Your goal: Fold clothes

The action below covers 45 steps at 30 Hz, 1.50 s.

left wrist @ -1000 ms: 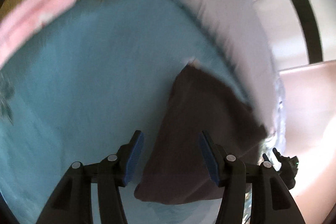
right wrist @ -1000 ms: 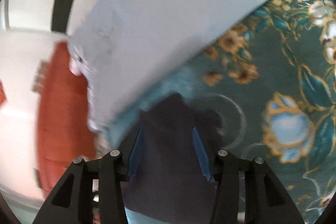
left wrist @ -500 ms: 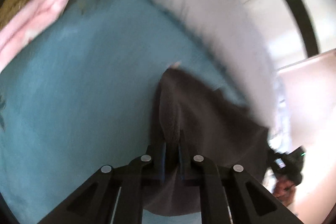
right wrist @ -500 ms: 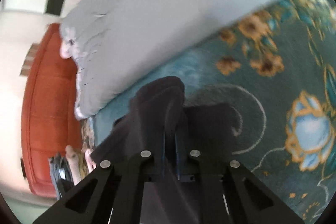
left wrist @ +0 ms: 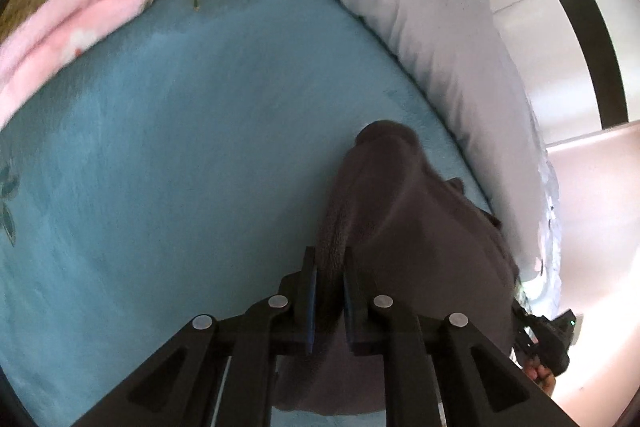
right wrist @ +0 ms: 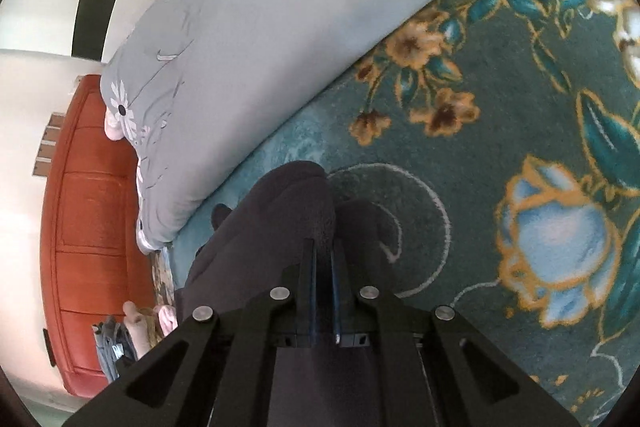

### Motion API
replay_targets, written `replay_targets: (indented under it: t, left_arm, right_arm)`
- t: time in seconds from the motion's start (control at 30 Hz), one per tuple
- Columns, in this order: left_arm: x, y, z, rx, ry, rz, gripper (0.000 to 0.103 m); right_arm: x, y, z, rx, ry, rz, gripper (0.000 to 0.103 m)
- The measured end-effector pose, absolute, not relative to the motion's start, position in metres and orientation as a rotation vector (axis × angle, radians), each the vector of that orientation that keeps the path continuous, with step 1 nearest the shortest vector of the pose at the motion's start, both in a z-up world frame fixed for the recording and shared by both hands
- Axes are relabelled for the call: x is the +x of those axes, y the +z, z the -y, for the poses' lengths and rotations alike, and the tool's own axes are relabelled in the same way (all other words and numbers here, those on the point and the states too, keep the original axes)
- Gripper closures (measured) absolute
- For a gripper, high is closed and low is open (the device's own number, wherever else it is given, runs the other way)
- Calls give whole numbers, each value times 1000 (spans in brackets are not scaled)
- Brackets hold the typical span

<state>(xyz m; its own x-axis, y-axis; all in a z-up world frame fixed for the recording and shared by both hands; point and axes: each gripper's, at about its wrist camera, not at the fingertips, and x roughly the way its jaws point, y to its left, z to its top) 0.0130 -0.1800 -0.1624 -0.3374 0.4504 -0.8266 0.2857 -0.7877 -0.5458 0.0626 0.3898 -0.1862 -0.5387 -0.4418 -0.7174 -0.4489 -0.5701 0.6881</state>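
A dark grey fleece garment [left wrist: 404,227] lies bunched on the teal blanket [left wrist: 180,187]. My left gripper [left wrist: 329,267] is shut on a raised fold of the garment's edge, which stands up between the blue pads. My right gripper [right wrist: 323,255] is shut on another fold of the same garment [right wrist: 280,227], lifted off the teal floral blanket [right wrist: 500,147]. The cloth hangs down to the left of the right gripper. The other gripper [left wrist: 548,339] shows at the lower right of the left wrist view.
A grey floral quilt [left wrist: 420,7] runs along the far side of the bed and also shows in the right wrist view [right wrist: 280,27]. A pink folded cloth [left wrist: 80,19] lies at the upper left. An orange-red wooden headboard [right wrist: 84,227] stands at the left.
Both grippers were open over the flat garment one second ago. They have closed on it and lifted folds, and the cloth now bunches up between them.
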Motion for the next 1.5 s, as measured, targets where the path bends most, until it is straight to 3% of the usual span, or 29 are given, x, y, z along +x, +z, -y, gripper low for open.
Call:
replay_targets:
  t: [0.07, 0.13, 0.17, 0.2, 0.23, 0.4, 0.53, 0.6, 0.67, 0.8, 1.03, 1.3, 1.5]
  left_arm:
    - [15, -153, 181, -1727, 2289, 963, 85]
    - [27, -145, 188, -1680, 2291, 1001, 69]
    - [40, -142, 194, -1654, 2277, 1057, 63]
    - [54, -141, 200, -1633, 2265, 1113, 50]
    - [72, -141, 206, -1608, 2269, 1183, 43]
    - [136, -170, 194, -1562, 2279, 1372, 26]
    - [150, -183, 171, -1592, 2158, 1373, 26]
    - [145, -184, 160, -1585, 2157, 1336, 23]
    - [134, -192, 152, -1600, 2125, 1334, 22]
    - [111, -205, 147, -1632, 2117, 1310, 21]
    - [87, -213, 151, -1627, 2124, 1284, 19]
    - [62, -208, 160, -1637, 2204, 1257, 18]
    - [50, -208, 150, -1785, 2205, 1161, 13]
  right_arm:
    - [60, -182, -390, -1522, 2345, -1445, 94]
    - [62, -176, -388, -1525, 2362, -1410, 87]
    - [67, -171, -388, -1514, 2384, -1396, 66]
    - [74, -167, -388, -1500, 2410, -1383, 44]
    - [81, -162, -388, -1485, 2436, -1370, 39]
    - [142, -174, -391, -1537, 2382, -1528, 33]
    - [184, -185, -384, -1573, 2344, -1600, 31]
    - [196, -190, -379, -1580, 2333, -1647, 20]
    - [201, -202, -371, -1600, 2299, -1731, 17]
    - [186, -220, -354, -1605, 2279, -1818, 17]
    - [151, -225, -349, -1400, 2330, -1833, 14]
    - [124, -223, -354, -1423, 2352, -1860, 14]
    - [99, -220, -344, -1485, 2360, -1751, 14]
